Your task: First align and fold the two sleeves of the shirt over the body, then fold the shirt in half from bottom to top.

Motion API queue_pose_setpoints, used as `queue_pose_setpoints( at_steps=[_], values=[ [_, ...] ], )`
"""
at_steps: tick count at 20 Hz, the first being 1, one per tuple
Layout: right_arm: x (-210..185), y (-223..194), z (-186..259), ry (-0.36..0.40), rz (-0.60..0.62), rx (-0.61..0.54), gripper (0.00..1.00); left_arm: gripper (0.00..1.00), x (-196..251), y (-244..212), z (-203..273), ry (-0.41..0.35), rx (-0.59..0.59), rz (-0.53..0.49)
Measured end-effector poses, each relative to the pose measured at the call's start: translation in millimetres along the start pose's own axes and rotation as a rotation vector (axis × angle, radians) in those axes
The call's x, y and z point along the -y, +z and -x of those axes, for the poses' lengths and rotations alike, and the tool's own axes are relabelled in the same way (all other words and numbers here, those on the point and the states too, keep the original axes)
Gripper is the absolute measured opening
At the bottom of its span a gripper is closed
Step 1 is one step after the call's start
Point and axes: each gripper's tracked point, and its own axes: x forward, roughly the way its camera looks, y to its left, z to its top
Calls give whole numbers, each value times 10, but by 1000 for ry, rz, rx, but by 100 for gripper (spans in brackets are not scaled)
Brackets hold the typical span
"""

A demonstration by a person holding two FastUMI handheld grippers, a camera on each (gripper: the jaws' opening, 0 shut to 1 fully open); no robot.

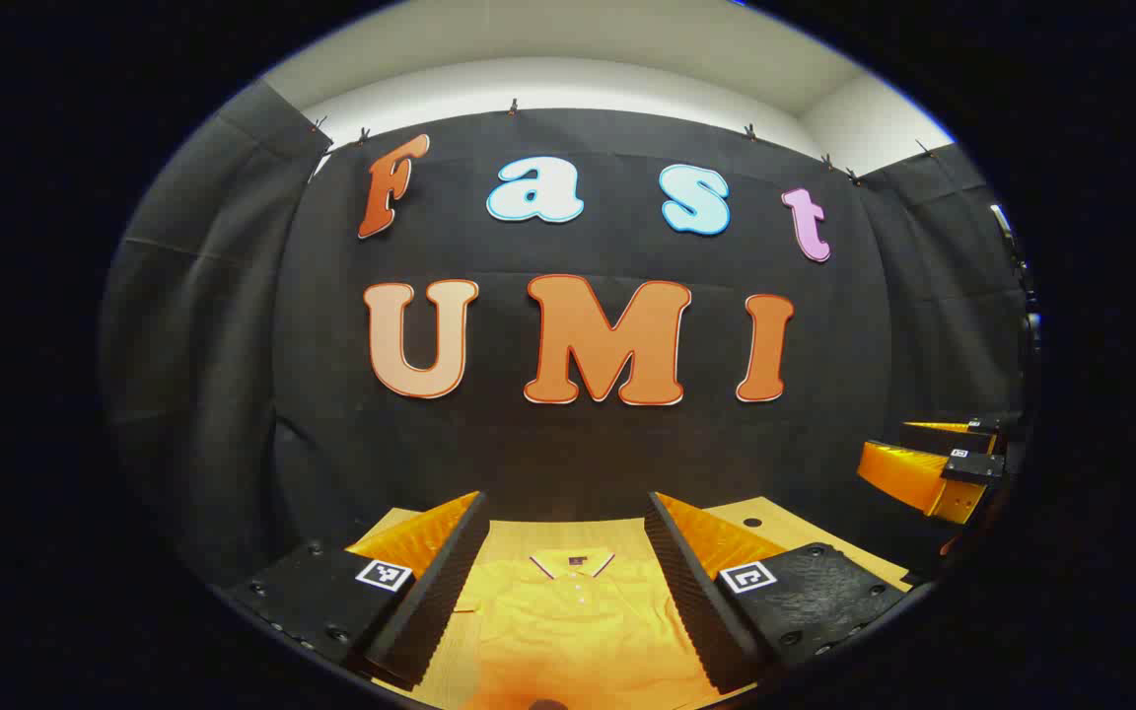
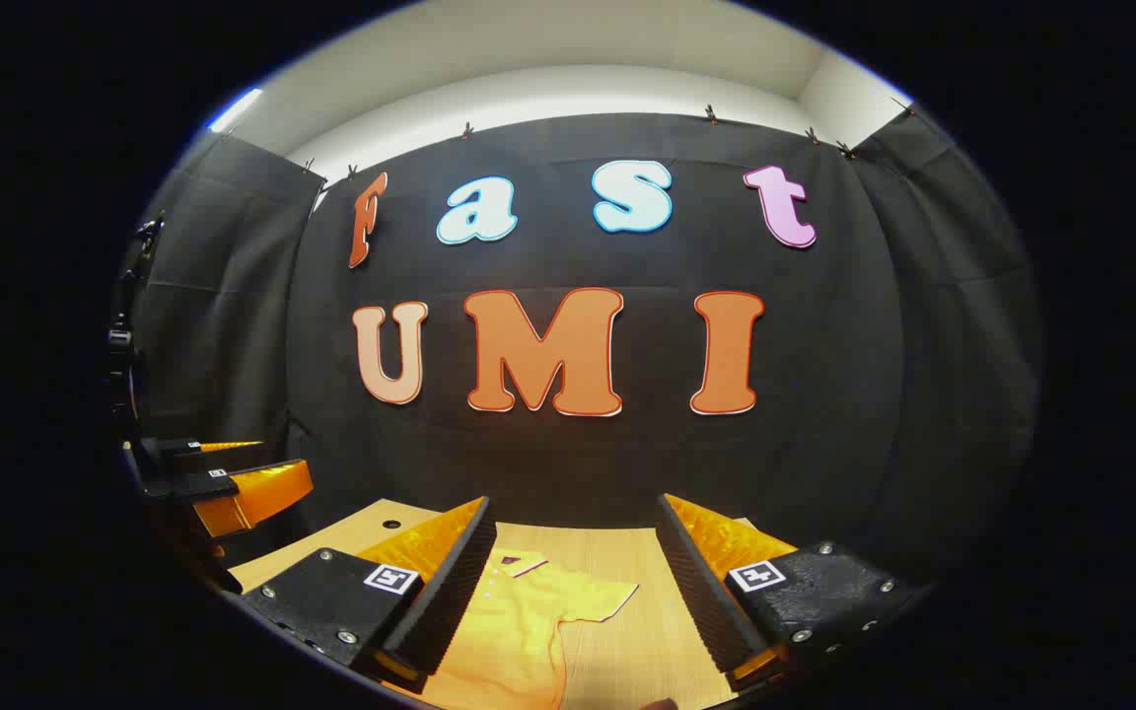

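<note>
A yellow polo shirt [image 1: 573, 621] lies flat on the wooden table [image 1: 775, 518], collar toward the far wall. In the left gripper view my left gripper [image 1: 568, 552] hangs open above the collar and chest, holding nothing. In the right gripper view the shirt [image 2: 519, 621] lies below and left, with one short sleeve [image 2: 603, 597] spread out to the right. My right gripper [image 2: 573, 562] stands open above that sleeve, nothing between its fingers. The right gripper [image 1: 933, 463] also appears at the right edge of the left gripper view, and the left gripper [image 2: 223, 483] at the left edge of the right gripper view.
The wooden table [image 2: 647, 641] reaches to the black cloth wall behind. A small dark hole [image 1: 751, 522] marks the tabletop at the back right, another hole [image 2: 391, 524] at the back left. Bare wood lies right of the sleeve.
</note>
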Motion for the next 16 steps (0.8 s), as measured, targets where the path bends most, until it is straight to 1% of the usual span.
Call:
queue_pose_setpoints(
  at_steps=[1, 2, 3, 4, 5, 6, 7, 8, 11, 16],
  values=[
    [-35, -5, 0, 14, 3, 12, 99, 97, 6, -42, 15, 8, -4, -8],
    [-33, -33, -24, 22, 10, 15, 94, 97, 11, -91, 25, 18, -11, -18],
    [-37, -102, -42, 31, 18, 11, 97, 97, 29, -135, 36, 27, -20, -18],
    [-47, -155, -48, 40, 19, 7, 100, 95, 67, -169, 34, 28, -24, -10],
    [-85, -184, -45, 53, 16, 10, 94, 97, 125, -203, 25, 17, -43, 11],
    [-90, -215, -58, 57, 17, 8, 99, 95, 158, -263, 24, 10, -54, 32],
    [-74, -268, -62, 65, 24, -1, 100, 98, 150, -281, 28, 20, -57, 38],
    [-53, -294, -74, 66, 30, -7, 99, 98, 93, -293, 21, 37, -59, 33],
    [-26, -368, -115, 74, 24, -28, 99, 98, 38, -356, 55, 78, -72, 4],
    [-1, -501, -146, 64, 31, -55, 99, 98, 41, -429, 116, 76, -65, -13]
  ],
)
